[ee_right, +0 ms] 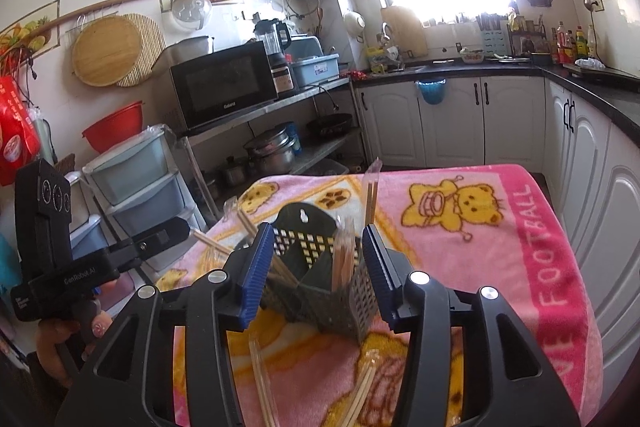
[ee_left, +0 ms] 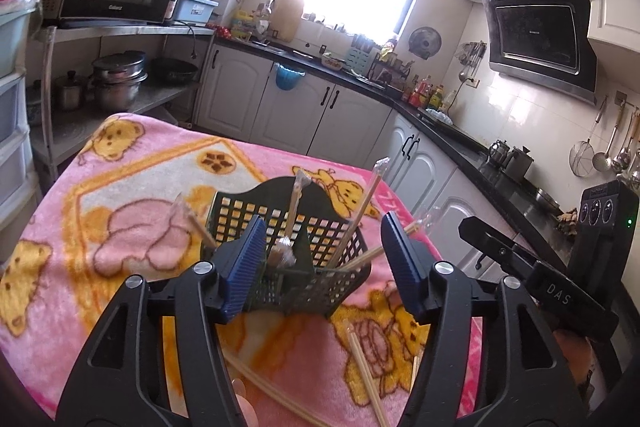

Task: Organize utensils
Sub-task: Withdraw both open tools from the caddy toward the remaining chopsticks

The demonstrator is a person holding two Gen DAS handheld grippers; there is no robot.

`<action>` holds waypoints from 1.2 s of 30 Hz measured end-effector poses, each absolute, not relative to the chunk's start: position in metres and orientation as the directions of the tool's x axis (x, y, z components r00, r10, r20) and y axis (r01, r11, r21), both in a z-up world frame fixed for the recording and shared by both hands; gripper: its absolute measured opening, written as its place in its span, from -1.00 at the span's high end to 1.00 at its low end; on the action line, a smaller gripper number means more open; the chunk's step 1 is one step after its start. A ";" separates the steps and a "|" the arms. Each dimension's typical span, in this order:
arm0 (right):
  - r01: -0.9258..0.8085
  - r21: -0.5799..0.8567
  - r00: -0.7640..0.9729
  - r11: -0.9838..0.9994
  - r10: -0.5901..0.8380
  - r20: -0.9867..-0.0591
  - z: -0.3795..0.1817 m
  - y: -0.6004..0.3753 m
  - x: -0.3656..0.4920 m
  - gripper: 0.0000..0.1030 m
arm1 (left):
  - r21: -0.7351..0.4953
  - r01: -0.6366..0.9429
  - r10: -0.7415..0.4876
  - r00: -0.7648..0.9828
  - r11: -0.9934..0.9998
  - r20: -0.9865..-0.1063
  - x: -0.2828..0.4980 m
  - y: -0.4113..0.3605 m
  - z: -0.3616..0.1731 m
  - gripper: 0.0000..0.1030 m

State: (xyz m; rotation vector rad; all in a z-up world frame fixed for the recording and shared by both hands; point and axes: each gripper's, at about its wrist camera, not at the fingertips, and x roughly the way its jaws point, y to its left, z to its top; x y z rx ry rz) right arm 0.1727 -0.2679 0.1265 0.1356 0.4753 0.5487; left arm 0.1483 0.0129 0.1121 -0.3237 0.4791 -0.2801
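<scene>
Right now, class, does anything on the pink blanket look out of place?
Yes. Several wrapped wooden chopstick pairs lie loose on the pink bear-print blanket in front of the dark perforated plastic holder, while others stand inside it, splayed at different angles.

Both tongs share one build: the left tongs (ee_left: 324, 263) and right tongs (ee_right: 318, 273) have ribbed blue pads on matte black triangular arms with cut-out windows and silver round screws at the pivots. Behind each tong's fingers sits a black handle block printed in white lettering.
</scene>
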 end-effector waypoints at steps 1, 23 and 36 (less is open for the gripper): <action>-0.468 0.249 0.748 0.848 0.530 -0.401 0.126 -0.268 0.171 0.13 | -0.366 0.185 -0.335 0.850 0.912 -0.407 0.146 0.014 0.111 -0.11; -0.477 0.226 0.697 0.850 0.522 -0.491 0.098 -0.258 0.146 0.02 | -0.392 0.087 -0.284 0.831 0.916 -0.479 0.118 0.043 0.073 -0.55; -0.485 0.214 0.661 0.848 0.516 -0.545 0.077 -0.247 0.138 -0.08 | -0.397 0.055 -0.279 0.798 0.916 -0.535 0.108 0.050 0.048 -0.70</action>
